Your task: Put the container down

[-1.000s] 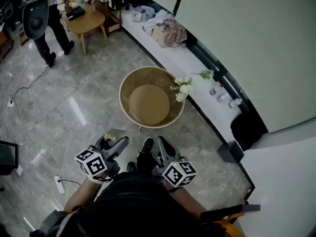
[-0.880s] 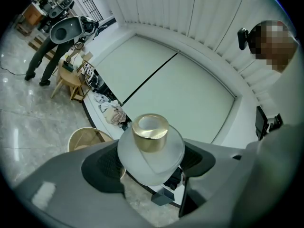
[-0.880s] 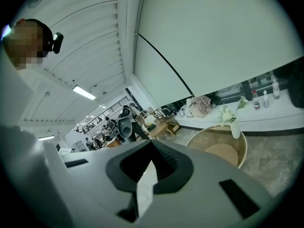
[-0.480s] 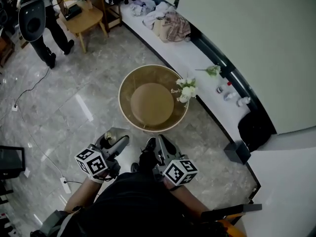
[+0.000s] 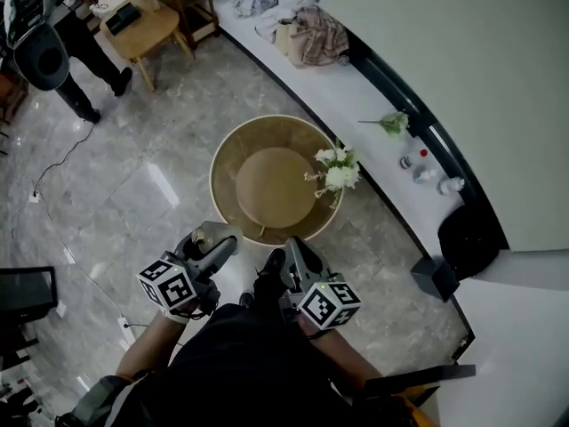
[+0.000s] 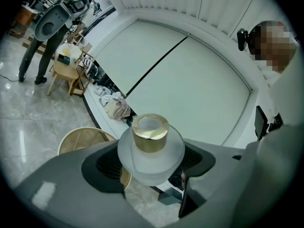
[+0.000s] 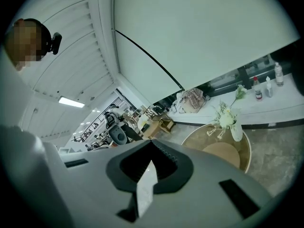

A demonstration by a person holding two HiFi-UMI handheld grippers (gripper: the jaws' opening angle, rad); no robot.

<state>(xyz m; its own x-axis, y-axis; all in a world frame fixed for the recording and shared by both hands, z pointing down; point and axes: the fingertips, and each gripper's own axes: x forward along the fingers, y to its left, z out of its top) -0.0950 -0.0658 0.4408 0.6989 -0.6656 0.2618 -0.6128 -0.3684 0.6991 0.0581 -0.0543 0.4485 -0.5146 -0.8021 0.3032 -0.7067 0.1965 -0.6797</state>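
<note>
container (image 6: pixel 151 152): frosted white body, gold cap (image 6: pixel 149 132). left tongs (image 5: pixel 216 237) and right tongs (image 5: pixel 296 254): grey shells, black pads (image 6: pixel 102 167). marker cubes (image 5: pixel 167 285): black-and-white square codes. round counter (image 5: pixel 233 163): light tan centre, darker brown ring, white rim. flowers (image 5: pixel 336 174): white, green stems. floor (image 5: pixel 116 203): grey marble, pale veining. wall ledge (image 5: pixel 356 96): white, black trim behind. person's top (image 5: pixel 240 372): black.

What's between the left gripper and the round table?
Only bare marble floor, seen in the head view. The left gripper holds the container just short of the round table rim.
</note>
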